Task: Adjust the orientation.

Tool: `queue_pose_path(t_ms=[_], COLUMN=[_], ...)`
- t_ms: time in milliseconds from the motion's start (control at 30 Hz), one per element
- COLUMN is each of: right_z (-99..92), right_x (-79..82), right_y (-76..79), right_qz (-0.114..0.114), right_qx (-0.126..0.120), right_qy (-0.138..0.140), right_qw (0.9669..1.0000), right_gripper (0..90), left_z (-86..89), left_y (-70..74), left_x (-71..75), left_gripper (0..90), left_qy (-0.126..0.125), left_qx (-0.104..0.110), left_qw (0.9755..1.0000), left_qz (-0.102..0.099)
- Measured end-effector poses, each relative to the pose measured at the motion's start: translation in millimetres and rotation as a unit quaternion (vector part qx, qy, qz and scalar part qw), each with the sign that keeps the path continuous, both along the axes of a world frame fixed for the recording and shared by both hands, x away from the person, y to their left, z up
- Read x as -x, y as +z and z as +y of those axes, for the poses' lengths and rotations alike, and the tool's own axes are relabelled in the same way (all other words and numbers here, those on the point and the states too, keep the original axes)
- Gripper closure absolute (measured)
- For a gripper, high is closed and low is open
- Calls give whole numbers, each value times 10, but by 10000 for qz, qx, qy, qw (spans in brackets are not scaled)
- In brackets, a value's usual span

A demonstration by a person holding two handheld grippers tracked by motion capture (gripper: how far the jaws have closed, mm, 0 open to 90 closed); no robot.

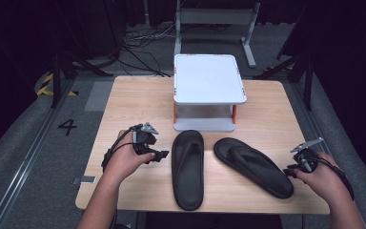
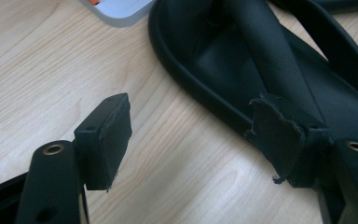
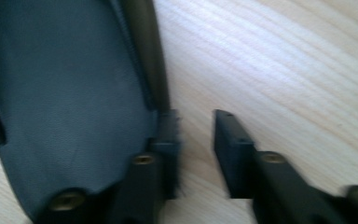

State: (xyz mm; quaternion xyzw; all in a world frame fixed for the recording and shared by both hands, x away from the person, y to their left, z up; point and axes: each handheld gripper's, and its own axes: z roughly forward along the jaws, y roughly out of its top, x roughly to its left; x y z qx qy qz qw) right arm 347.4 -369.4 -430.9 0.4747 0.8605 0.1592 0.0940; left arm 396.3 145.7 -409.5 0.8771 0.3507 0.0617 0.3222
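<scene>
Right gripper (image 3: pixel 196 154): jaws narrow but apart, nothing pinched, bare wood in the gap, one jaw against the rim of the right slipper (image 3: pixel 70 102). Left gripper (image 2: pixel 191 140): jaws spread wide, empty, beside the left slipper (image 2: pixel 270 60). Both slippers lie flat on the table (image 1: pixel 124 105), side by side, in front of the white stand (image 1: pixel 208 78).

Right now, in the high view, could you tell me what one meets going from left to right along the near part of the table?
Left gripper → left flip-flop → right flip-flop → right gripper.
</scene>
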Motion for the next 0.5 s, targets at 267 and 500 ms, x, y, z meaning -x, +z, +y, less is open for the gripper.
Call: queue_pose_path(t_ms=[267, 500], right_z=[178, 567], right_x=[108, 184], right_y=[10, 9], right_qz=[415, 699], right_qx=[-242, -578], right_qy=[200, 760], right_qw=[9986, 9930], right_gripper=[900, 900], left_z=[-73, -54], left_y=[-3, 5], left_x=[-50, -45], left_gripper=[295, 295], left_qy=[-105, -110], left_qx=[-2, -18], left_qw=[9999, 9999], left_qz=[24, 0])
